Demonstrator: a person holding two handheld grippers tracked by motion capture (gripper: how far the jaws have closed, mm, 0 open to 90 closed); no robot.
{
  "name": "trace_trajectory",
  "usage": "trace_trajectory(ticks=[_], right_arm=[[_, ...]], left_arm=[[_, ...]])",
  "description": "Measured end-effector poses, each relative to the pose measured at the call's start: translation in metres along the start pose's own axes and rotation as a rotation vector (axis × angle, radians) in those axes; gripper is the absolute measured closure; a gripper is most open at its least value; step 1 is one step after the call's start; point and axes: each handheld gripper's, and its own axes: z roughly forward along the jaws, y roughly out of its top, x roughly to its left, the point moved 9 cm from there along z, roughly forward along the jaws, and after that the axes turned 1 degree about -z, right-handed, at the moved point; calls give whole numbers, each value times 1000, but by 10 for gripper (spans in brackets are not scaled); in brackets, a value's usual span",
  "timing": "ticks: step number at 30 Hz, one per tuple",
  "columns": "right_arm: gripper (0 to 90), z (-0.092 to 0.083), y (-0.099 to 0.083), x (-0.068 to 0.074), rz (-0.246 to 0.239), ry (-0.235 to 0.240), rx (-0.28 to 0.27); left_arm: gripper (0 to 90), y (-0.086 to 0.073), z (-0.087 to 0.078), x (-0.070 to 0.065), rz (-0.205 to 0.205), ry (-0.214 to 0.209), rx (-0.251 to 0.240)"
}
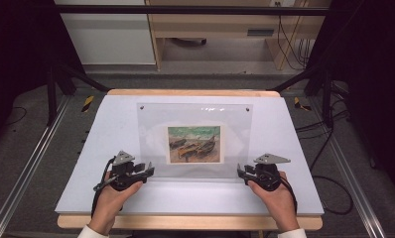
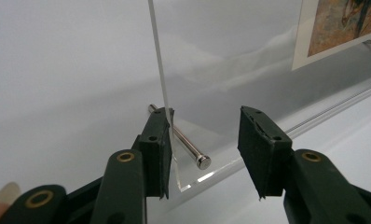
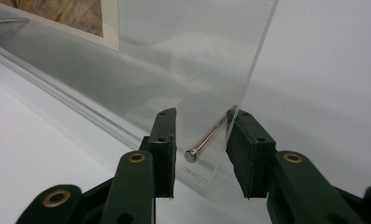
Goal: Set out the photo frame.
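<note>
Here, two grippers sit at a clear frame's [image 1: 194, 140] near corners.
Left gripper [image 2: 206, 149] and right gripper [image 3: 203, 150] straddle its edge, jaws parted, unclenched; a picture [image 1: 194, 144] lies inside; bare table [image 1: 111, 129] around.

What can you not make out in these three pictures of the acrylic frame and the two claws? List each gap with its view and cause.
- High view: whether the left claw and right claw touch the acrylic frame; too small.
- Left gripper view: the picture is cut off by the top and right edges.
- Right gripper view: the far end of the metal pin is hidden behind the claw's right pad.
</note>
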Motion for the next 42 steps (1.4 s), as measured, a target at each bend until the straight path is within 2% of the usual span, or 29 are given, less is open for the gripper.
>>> trace_trajectory(ticks=[24, 42], right_arm=[[642, -1, -7, 3, -11, 1, 24], [643, 0, -14, 5, -17, 2, 47]], left_arm=[[546, -8, 0, -3, 1, 0, 19], [533, -14, 2, -5, 28, 4, 43]])
